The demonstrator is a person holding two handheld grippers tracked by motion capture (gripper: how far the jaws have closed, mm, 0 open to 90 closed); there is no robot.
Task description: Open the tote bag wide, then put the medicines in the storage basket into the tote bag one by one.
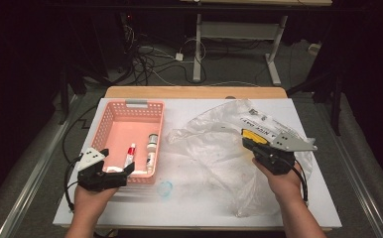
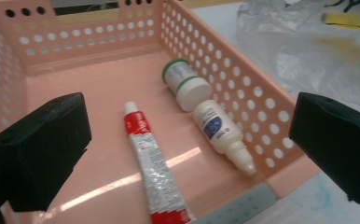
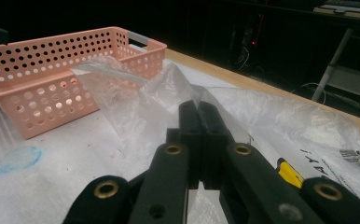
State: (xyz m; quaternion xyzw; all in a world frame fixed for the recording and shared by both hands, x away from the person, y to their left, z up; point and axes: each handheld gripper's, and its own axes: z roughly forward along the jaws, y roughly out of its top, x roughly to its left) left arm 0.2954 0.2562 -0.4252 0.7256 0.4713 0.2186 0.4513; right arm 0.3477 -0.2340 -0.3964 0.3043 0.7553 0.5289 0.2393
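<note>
The basket [image 2: 266, 105] is glossy pink plastic pierced with round holes. The tube [image 2: 152, 163] looks like crinkled foil, red and silver; both bottles [image 2: 218, 130] are smooth white plastic. The bag [image 3: 136, 100] is thin clear film (creased, shiny). The 2 jaw pads [image 2: 43, 149] look matt black.

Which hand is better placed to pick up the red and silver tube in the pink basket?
Left. The left gripper is open just above the red and silver tube in the pink perforated basket; the right gripper is shut on the clear plastic bag.
</note>
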